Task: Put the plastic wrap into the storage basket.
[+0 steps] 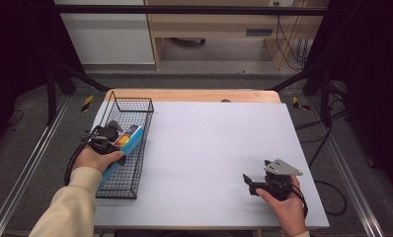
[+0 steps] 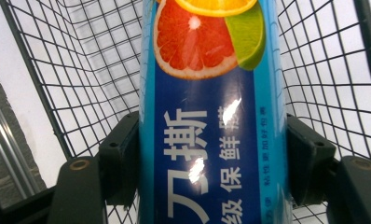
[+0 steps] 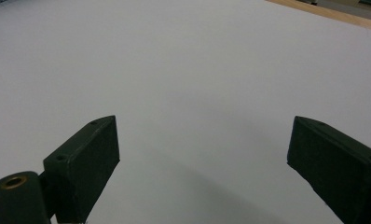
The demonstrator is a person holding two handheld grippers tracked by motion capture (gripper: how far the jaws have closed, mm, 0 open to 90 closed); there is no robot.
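Box (image 2: 211,116) of cling film, blue with citrus slices printed on it, sits clamped between my left gripper's (image 1: 114,134) jaws inside the wire basket (image 1: 135,106) at the tabletop's (image 1: 209,143) left edge. My right gripper (image 1: 251,181) rests well apart on the bare white surface, jaws spread wide on nothing.

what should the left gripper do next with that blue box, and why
Probably lower it a little further and open the jaws. The left gripper is clamped on the blue box, which already sits inside the wire basket, while the right gripper waits open.
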